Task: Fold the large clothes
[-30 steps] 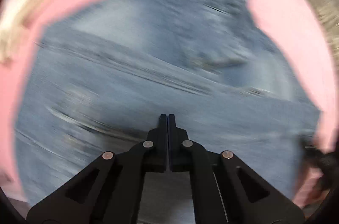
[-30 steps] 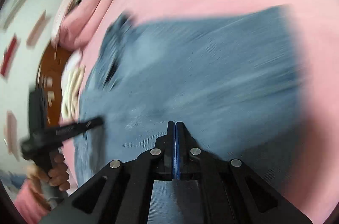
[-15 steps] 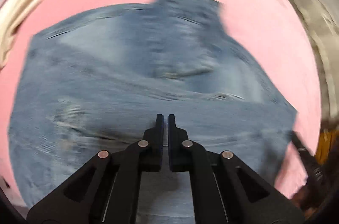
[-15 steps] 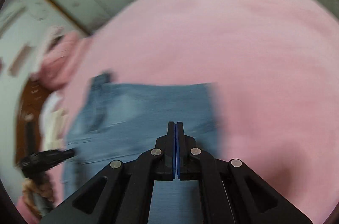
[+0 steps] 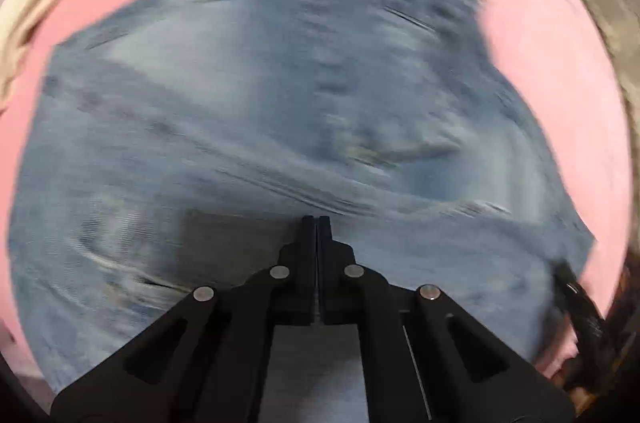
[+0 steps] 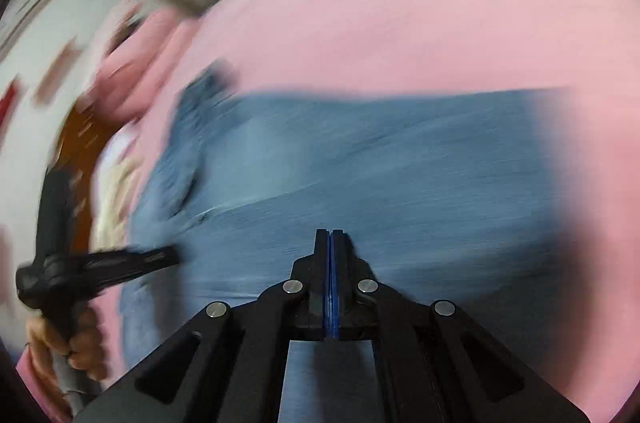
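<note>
The jeans (image 5: pixel 280 127) are lying flat on the pink bedcover (image 5: pixel 552 71), folded, presumably spread there so the creases can be smoothed. In the right wrist view their long axis is running left to right, waistband end toward the left. The left gripper (image 5: pixel 317 223) and right gripper (image 6: pixel 330 235) are hovering above the denim, jaws pressed together, pinching nothing.
</note>
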A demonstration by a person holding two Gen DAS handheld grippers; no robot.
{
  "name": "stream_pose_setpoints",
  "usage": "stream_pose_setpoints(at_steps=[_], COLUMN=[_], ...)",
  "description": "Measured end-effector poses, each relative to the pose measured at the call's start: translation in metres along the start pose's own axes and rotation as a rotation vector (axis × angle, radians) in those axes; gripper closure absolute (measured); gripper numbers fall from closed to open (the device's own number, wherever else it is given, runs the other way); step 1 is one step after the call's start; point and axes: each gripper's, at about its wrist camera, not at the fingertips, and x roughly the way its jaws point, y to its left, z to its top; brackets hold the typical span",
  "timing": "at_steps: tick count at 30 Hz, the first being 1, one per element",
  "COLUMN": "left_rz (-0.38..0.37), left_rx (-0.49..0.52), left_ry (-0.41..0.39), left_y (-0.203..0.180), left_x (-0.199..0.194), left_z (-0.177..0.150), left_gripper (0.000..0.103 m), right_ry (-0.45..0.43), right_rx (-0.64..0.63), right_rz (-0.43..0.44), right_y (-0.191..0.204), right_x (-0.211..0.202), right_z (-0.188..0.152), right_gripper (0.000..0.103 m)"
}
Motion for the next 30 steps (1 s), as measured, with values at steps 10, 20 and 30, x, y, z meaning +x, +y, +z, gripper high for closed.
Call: stream_pose_setpoints(at_steps=[10,20,30], left_rz=[0.132,0.291,0.279], left_rx=[0.060,0.345,0.387], left_ry=[-0.031,-0.046,0.095], left_y=[-0.005,-0.035,-0.008], left_x=[-0.027,-0.046,-0.064], left_z=[-0.036,-0.171,-0.234], left_gripper=[0.102,0.101,0.101], right_ry=[0.077,0.144,0.249], right_rx=[0.071,0.245,0.099], right_rz=[-0.122,-0.113,-0.349], right_y=[-0.005,-0.026,0.024], right_x=[-0.049,-0.094,-0.126], right_z=[-0.051,-0.173,-0.224], right_gripper=[0.103,0.103,0.095])
